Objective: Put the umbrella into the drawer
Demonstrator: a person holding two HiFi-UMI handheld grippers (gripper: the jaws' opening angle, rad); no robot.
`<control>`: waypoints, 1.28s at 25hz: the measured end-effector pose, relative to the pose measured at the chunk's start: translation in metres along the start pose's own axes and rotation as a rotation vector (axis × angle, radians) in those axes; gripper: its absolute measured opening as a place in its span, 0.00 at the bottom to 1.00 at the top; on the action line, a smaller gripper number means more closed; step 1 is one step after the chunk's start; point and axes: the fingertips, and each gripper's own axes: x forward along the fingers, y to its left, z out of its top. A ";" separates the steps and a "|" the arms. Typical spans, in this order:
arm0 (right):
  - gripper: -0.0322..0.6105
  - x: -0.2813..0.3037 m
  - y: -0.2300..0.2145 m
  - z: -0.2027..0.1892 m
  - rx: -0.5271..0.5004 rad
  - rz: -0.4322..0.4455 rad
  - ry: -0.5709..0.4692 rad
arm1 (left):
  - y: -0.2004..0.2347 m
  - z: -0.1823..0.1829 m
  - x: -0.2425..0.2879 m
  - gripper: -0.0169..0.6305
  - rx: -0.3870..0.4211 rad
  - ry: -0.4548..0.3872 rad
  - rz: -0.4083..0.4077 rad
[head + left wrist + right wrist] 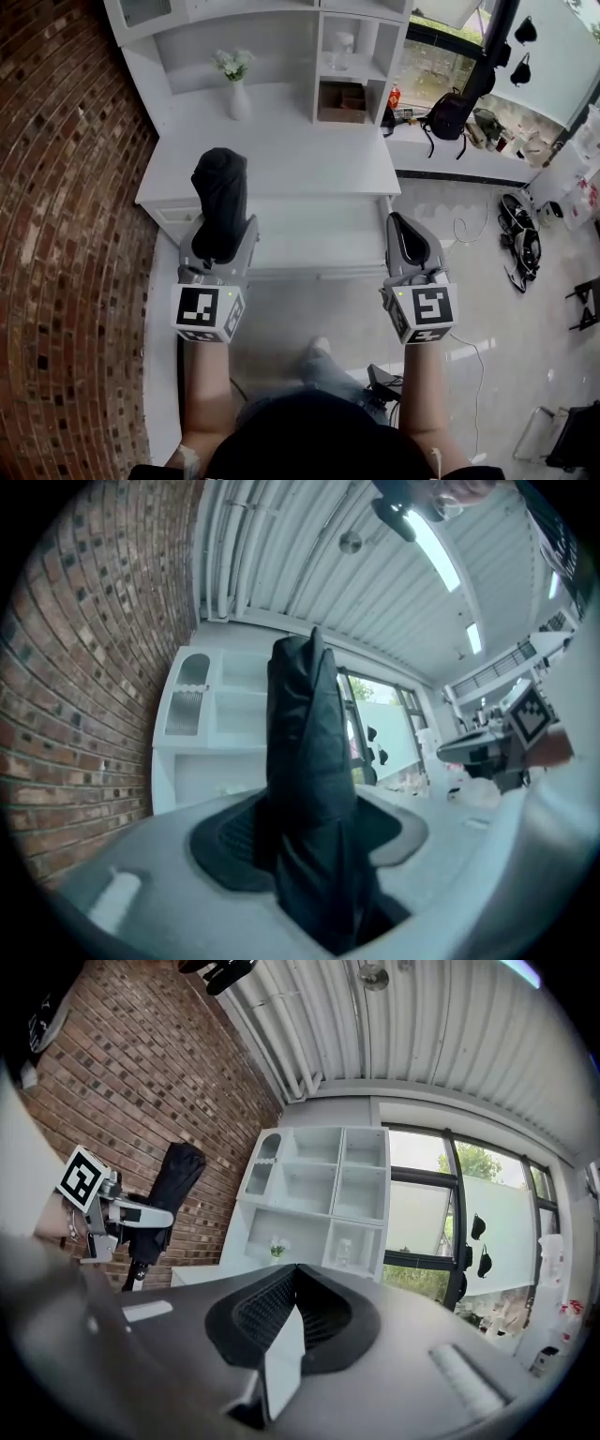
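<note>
A folded black umbrella stands upright between the jaws of my left gripper, which is shut on it. In the left gripper view the umbrella fills the gap between the pads and rises well above them. My right gripper is shut with nothing in it; its jaws meet in the right gripper view. Both grippers point level at the white cabinet. Its wide drawer looks pulled out between and just beyond them. From the right gripper view the umbrella shows at the left in the left gripper.
A white hutch with open shelves tops the cabinet, with a vase of flowers on the counter. A brick wall runs along the left. A backpack and cables lie at the right. My shoe is below the drawer.
</note>
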 end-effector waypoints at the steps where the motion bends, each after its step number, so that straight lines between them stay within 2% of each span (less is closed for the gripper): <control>1: 0.05 0.009 -0.008 -0.003 0.003 0.003 0.002 | 0.000 -0.001 0.011 0.39 -0.002 0.005 0.005; 10: 0.05 0.066 -0.073 -0.031 0.012 -0.023 0.026 | -0.002 -0.023 0.088 0.39 0.003 0.048 0.032; 17: 0.05 0.087 -0.087 -0.061 0.034 -0.029 0.063 | -0.007 -0.058 0.118 0.39 0.009 0.120 0.007; 20: 0.05 0.095 -0.089 -0.072 0.049 -0.023 0.085 | -0.010 -0.073 0.131 0.39 0.023 0.156 -0.017; 24: 0.05 0.108 -0.082 -0.089 0.033 0.028 0.127 | -0.013 -0.099 0.152 0.39 0.050 0.215 -0.057; 32: 0.05 0.141 -0.084 -0.138 0.064 0.020 0.256 | -0.026 -0.173 0.198 0.39 0.086 0.391 -0.185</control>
